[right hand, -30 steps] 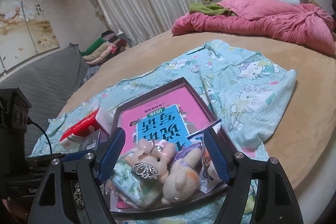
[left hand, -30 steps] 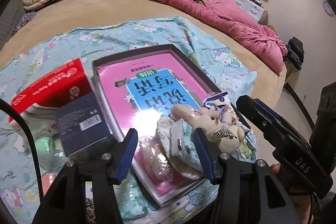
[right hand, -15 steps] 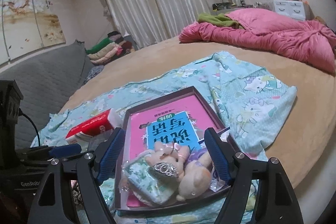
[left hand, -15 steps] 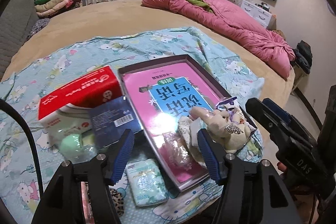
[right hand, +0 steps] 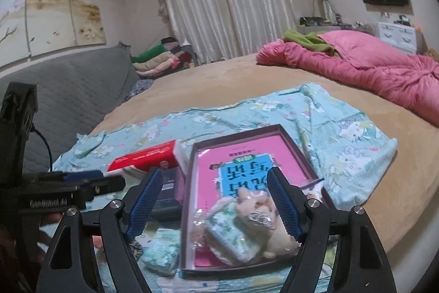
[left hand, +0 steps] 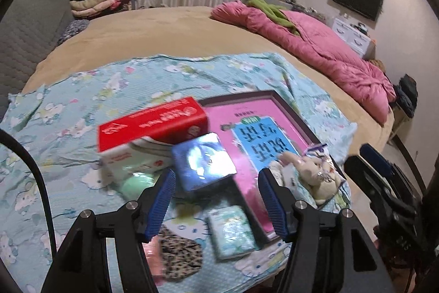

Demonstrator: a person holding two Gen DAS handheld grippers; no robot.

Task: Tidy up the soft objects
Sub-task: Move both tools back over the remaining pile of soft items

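your bed [left hand: 170,29] carries the blue sheet [left hand: 82,89]; on it the tray [right hand: 192,155] holds a plush [right hand: 263,213] at its 6 o'clock end. a tissue pack [left hand: 231,231] lies at 9 o'clock, just outside. your left gripper [left hand: 216,199] has just widened, empty; your right gripper [right hand: 212,205] gapes, gripping nothing.

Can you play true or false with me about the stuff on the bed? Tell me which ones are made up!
1. The plush toy lies in the tray. True.
2. The red tissue pack is inside the tray. False: it sits on the patterned blanket beside the tray.
3. The left gripper is squeezing the blue box. False: its jaws are open and hold nothing.
4. A pink quilt is bunched up at the far side of the bed. True.
5. The right gripper is holding nothing. True.
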